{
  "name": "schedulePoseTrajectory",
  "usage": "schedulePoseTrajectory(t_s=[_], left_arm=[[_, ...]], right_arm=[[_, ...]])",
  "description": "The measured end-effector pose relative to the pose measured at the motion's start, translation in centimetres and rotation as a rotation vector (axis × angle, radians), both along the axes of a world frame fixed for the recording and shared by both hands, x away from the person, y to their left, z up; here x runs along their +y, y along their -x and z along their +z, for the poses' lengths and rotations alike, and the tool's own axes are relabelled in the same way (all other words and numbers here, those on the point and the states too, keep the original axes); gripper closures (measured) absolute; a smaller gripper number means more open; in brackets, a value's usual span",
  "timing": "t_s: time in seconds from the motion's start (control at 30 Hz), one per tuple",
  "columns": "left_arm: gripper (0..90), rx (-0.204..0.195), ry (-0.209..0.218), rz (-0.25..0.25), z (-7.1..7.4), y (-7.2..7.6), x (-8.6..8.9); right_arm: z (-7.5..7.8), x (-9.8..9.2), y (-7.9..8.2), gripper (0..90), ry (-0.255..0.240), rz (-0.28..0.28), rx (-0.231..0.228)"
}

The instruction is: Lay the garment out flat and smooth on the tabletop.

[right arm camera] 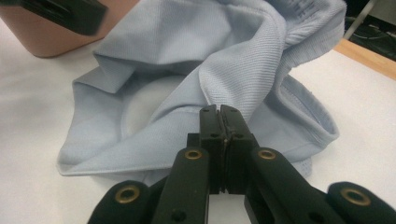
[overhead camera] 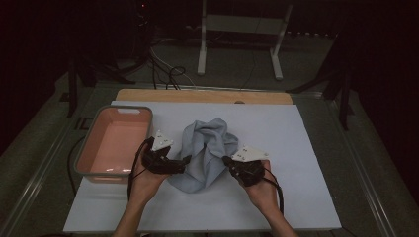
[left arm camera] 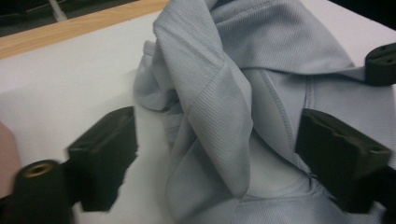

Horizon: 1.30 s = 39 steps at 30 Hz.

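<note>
Pinching fold of light-blue garment (right arm camera: 196, 79), right gripper (right arm camera: 219, 114) clamped shut; left gripper (left arm camera: 215, 149) jaws wide, straddling cloth, not pressing. Garment crumpled mid-counter (overhead camera: 296, 148), beside pink basin (overhead camera: 91, 143). Risk: thin pinch slips under pull; left closes on several layers.

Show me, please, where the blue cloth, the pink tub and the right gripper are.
blue cloth (overhead camera: 206, 148): high view, on its crumpled middle.
pink tub (overhead camera: 85, 148): high view, on its left rim.
right gripper (right arm camera: 219, 111): right gripper view, at its closed jaw tips.
</note>
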State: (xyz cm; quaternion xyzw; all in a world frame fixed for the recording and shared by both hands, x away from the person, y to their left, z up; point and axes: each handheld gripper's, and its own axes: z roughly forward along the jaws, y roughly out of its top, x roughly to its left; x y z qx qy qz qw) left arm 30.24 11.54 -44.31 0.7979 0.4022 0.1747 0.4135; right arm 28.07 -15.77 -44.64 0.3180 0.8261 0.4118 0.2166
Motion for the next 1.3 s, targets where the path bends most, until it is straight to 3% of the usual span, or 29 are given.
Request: schedulePoseTrajectory(t_s=[0.1, 0.23, 0.47, 0.6, 0.83, 1.13, 1.3], left_arm=[[23.2, 0.001, -0.039, 0.008, -0.4, -0.1, -0.7], [35.5, 0.022, -0.06, -0.001, -1.0, -0.3, -1.1], [63.6, 0.051, -0.048, -0.03, -1.4, -0.5, -1.2], [82.8, 0.031, -0.044, -0.045, -1.0, -0.2, -1.1], [85.4, -0.011, -0.011, -0.031, 0.6, 0.3, -0.4], [85.6, 0.006, 0.017, 0.021, 0.7, 0.1, 1.1], [85.6, 0.013, 0.031, 0.064, 0.8, 0.0, 1.9]], right_arm=[[0.2, -0.1, 0.3, 88.8, -0.002, -0.009, -0.01], [0.5, -0.6, 0.4, 88.8, -0.003, -0.004, -0.016], [1.2, -1.8, 1.0, 88.8, -0.001, -0.017, -0.035], [1.4, -2.6, 1.2, 88.9, 0.001, -0.022, -0.04], [1.2, -3.9, 1.8, 88.8, 0.018, -0.05, -0.041], [0.7, -5.6, 3.6, 88.8, 0.03, -0.043, -0.015], [0.5, -5.6, 4.1, 88.9, 0.031, -0.032, 0.0]])
